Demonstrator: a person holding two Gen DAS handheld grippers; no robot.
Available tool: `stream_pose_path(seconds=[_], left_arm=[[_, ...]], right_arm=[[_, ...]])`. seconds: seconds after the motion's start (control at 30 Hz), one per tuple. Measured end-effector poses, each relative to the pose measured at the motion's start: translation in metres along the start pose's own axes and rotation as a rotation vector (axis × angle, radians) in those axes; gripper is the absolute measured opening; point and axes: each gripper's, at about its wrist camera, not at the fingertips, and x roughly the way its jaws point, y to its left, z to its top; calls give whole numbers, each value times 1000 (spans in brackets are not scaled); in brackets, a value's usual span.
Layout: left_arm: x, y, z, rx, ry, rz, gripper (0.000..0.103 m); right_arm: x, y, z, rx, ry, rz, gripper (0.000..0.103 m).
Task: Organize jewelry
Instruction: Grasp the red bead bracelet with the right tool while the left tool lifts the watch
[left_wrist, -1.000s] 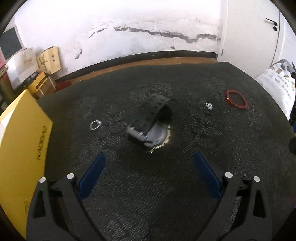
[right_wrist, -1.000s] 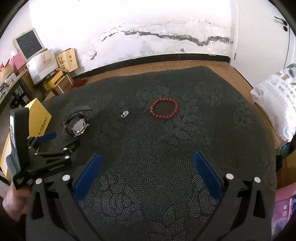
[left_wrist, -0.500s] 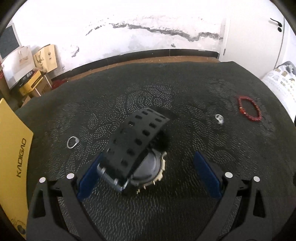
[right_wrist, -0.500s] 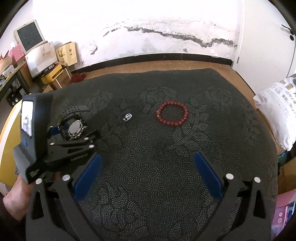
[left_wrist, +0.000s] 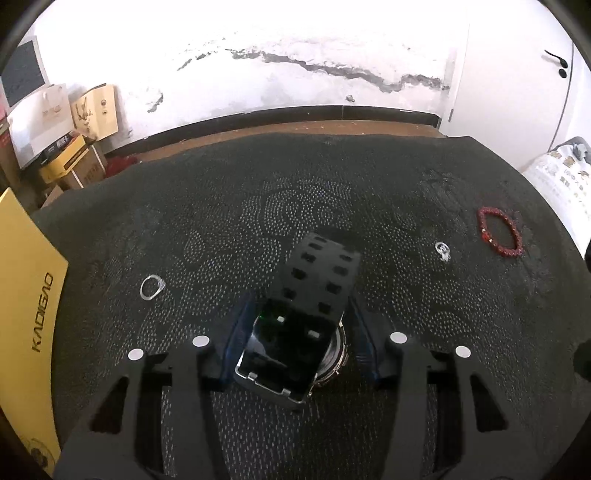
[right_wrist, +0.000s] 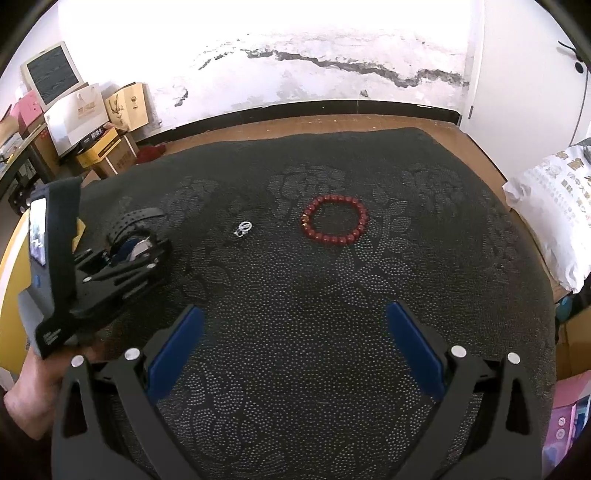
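With the left gripper (left_wrist: 295, 332) jaws pinching only the watch (left_wrist: 291, 350) case and the right gripper (right_wrist: 295, 350) jaws spread idle, the heavy strap could twist it loose.

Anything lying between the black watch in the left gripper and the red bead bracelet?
Yes, in both wrist views: a small silver ring lies on the dark cloth between the black strapped watch and the red bead bracelet.

Black perforated watch (left_wrist: 317, 288), red beaded bracelet (right_wrist: 335, 220), blue-padded tool (right_wrist: 295, 350), dark floral-dotted cloth (right_wrist: 295, 295), yellow box (left_wrist: 26, 295).
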Motion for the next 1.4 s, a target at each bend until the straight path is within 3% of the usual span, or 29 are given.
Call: stream_pose_path(seconds=[0.17,0.33,0.47,0.7,0.83,0.93,1.03,1.07,1.1,1.27,1.4], left_arm=[[-29,4,-5,6,-3,3,48],[-73,11,-12,16,-19,-23,48],[-96,17,-14,34,-35,-48,48],[-101,24,-18,39,-27,-76,48],[-98,29,-21,29,-9,-79,48],[-100,30,-20,28,-9,-77,48],[-100,32,-20,18,-6,-81,48],[-101,32,-19,17,-7,-80,48],[-102,32,-19,15,-9,-76,48],[-105,34,-17,16,-14,-61,48],[-110,40,-13,4,-12,-43,48]], right_arm=[[13,-9,-1,-6,12,-31,96],[56,-23,6,-74,58,-95,96],[78,-42,25,-54,53,-62,97],[81,-75,65,76,-22,-72,97],[111,-72,72,36,41,-133,87],[113,-69,73,38,15,-151,86],[113,-64,70,23,9,-137,70],[110,-61,68,11,6,-127,46],[108,-58,69,5,5,-119,7],[103,-53,67,35,35,-109,8],[74,-38,74,19,1,-98,8]])
